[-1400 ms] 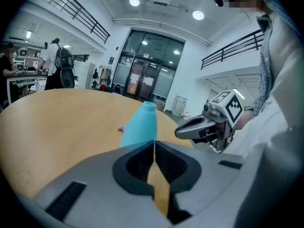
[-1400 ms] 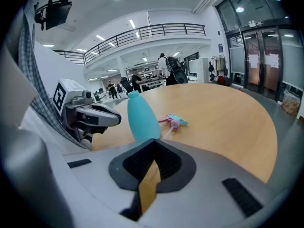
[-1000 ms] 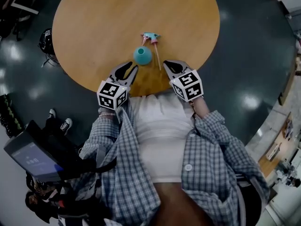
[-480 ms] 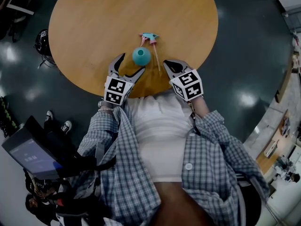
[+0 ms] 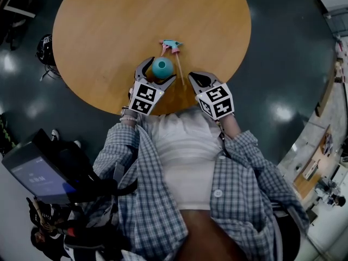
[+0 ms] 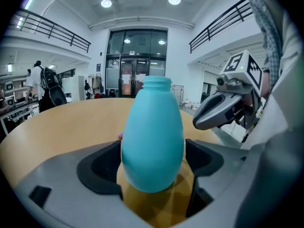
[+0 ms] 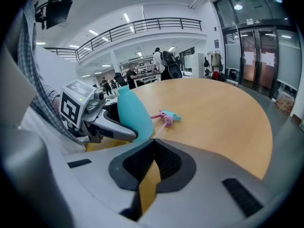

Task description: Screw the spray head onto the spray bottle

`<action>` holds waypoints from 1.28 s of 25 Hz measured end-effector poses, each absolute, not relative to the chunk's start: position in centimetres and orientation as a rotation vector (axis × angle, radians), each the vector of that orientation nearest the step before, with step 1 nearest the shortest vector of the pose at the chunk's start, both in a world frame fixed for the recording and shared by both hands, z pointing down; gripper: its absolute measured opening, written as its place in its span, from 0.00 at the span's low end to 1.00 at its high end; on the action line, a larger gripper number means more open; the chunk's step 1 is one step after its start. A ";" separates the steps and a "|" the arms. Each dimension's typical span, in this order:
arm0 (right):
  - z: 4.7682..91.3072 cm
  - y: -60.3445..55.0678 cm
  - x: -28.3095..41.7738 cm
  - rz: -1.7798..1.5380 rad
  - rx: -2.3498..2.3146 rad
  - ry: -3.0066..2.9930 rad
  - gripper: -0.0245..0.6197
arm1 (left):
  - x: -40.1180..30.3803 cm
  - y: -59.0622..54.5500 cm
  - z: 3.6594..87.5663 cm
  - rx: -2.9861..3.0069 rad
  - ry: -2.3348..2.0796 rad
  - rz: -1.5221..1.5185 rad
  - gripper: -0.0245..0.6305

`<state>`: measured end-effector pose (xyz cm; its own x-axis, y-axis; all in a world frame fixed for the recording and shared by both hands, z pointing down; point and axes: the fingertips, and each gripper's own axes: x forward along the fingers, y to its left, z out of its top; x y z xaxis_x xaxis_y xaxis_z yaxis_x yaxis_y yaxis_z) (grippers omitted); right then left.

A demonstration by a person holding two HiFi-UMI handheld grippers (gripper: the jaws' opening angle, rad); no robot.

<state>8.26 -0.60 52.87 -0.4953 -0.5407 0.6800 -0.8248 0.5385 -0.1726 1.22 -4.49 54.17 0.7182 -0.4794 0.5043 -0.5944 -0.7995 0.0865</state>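
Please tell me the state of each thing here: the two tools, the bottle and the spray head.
Left tool: jaws opening, spray bottle between them.
Right tool: shut, empty.
Spray bottle: upright on the table, neck open, no head on it.
Spray head: lying on the table, apart from the spray bottle.

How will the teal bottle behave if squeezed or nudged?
The teal bottle stands upright, egg-shaped, so a high nudge would probably tip it. Its smooth curved sides may slip when squeezed. Opaque walls hide any fill.
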 end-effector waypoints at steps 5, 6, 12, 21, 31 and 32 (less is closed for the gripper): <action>53.2 -1.5 8.5 0.650 1.092 -2.202 0.03 | 1.2 -4.8 55.6 2.687 -0.825 0.712 0.66; 53.1 -2.0 8.7 0.641 1.084 -2.202 0.03 | 1.4 -4.9 55.6 2.693 -0.823 0.713 0.66; 52.0 -5.9 8.5 0.508 0.918 -2.223 0.03 | 1.8 -5.0 55.3 2.678 -0.854 0.681 0.66; 54.0 -10.0 5.6 0.435 0.590 -2.195 0.26 | 2.7 -4.1 56.1 2.674 -0.828 0.710 0.66; 57.0 -11.6 4.4 0.381 0.287 -2.037 0.30 | 4.1 -3.0 55.5 2.683 -0.812 0.709 0.66; 57.5 -11.4 4.6 0.395 0.259 -2.013 0.30 | 4.2 -2.9 55.6 2.684 -0.809 0.710 0.66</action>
